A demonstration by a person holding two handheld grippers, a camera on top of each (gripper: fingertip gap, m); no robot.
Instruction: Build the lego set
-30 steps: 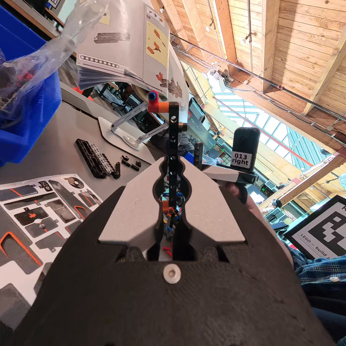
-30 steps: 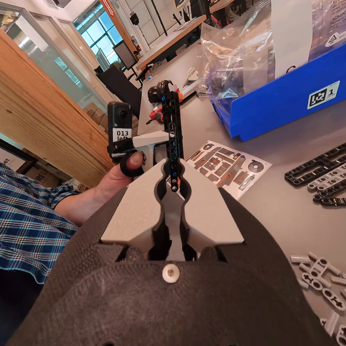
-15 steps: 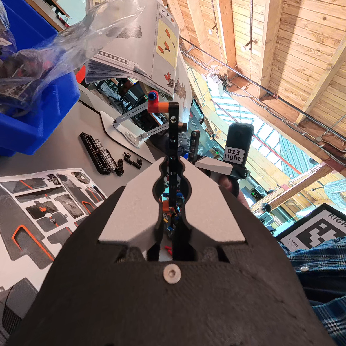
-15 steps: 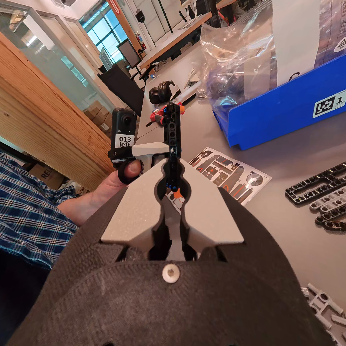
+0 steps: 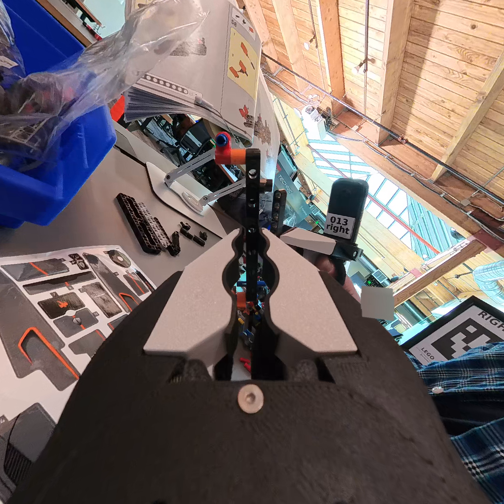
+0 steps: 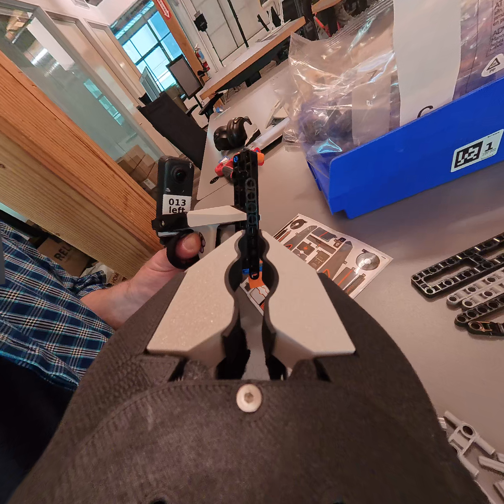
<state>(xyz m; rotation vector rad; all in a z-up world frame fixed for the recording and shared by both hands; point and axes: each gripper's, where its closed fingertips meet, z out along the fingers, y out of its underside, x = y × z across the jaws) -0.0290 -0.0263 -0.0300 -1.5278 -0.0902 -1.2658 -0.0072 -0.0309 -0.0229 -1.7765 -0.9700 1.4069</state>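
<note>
Your left gripper (image 5: 252,240) has its jaws closed on a black assembly (image 5: 252,201). Your right gripper (image 6: 252,240) clamps a black beam (image 6: 252,218) beside it, above the bench (image 6: 409,231).

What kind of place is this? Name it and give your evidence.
Probably a shared workshop or open-plan office, not a home. Long work tables run past glass-walled rooms, and exposed timber beams carry pipes overhead. On the grey table sits a blue parts bin.
</note>
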